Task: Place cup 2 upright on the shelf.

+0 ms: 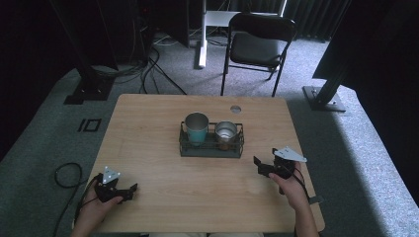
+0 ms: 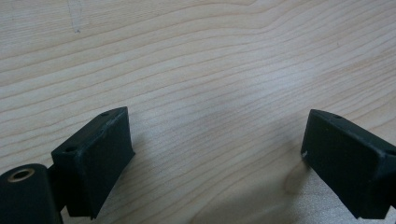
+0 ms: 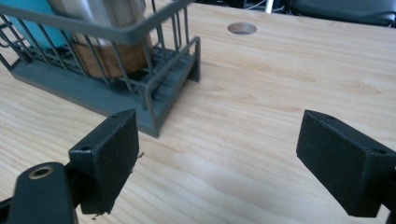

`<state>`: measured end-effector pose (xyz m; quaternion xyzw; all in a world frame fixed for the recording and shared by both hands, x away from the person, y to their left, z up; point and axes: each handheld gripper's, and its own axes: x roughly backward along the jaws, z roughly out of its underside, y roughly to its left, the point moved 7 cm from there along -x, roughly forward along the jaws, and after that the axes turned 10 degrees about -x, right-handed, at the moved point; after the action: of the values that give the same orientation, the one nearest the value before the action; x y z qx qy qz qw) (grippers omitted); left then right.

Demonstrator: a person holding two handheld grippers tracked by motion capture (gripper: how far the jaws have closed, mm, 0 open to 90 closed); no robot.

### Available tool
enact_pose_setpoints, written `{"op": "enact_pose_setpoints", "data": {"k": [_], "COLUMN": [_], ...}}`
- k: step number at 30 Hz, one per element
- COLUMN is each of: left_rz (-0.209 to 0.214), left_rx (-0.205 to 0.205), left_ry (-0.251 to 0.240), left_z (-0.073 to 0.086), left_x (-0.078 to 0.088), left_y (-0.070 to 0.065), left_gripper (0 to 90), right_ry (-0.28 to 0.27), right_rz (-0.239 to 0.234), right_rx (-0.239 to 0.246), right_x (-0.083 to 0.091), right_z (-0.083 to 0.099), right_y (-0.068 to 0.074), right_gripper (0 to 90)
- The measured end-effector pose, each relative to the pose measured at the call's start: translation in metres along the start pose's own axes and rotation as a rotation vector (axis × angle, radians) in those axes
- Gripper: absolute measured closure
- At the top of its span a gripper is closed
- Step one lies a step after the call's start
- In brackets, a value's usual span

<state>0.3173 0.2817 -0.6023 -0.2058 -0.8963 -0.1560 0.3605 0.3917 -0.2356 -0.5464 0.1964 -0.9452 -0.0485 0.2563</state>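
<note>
Two cups sit upright in dark wire rack (image 1: 211,148) mid light wood bench (image 1: 163,197), rack walls keeping them steady: teal metal tumbler (image 1: 196,128) at left, short steel cup (image 1: 226,133) w/ brown base beside it. Right tool (image 1: 264,168) nr rack's end, jaws wide, empty, prob lining up. Left tool (image 1: 126,192) well apart, wide open, holding nothing.

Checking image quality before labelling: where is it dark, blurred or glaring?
High view: surroundings dark, table evenly lit. Left gripper view: wood sharp, soft sheen mid-frame, jaws slightly soft. Right gripper view: rack and steel cup close and blurred.
</note>
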Motion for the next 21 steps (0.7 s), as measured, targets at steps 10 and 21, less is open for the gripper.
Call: {"op": "enact_pose_setpoints", "data": {"k": [10,21], "left_rz": [0.0,0.0], "left_rx": [0.0,0.0], "left_ry": [0.0,0.0], "left_z": [0.0,0.0], "left_x": [0.0,0.0], "left_y": [0.0,0.0], "left_gripper": [9.4,9.4], "right_ry": [0.041,0.087], "right_rz": [0.022,0.031], "right_rx": [-0.018,-0.011], "right_x": [0.009,0.018], "right_z": [0.018,0.032], "right_y": [-0.017,-0.031], "right_gripper": [12.9,12.9]}}
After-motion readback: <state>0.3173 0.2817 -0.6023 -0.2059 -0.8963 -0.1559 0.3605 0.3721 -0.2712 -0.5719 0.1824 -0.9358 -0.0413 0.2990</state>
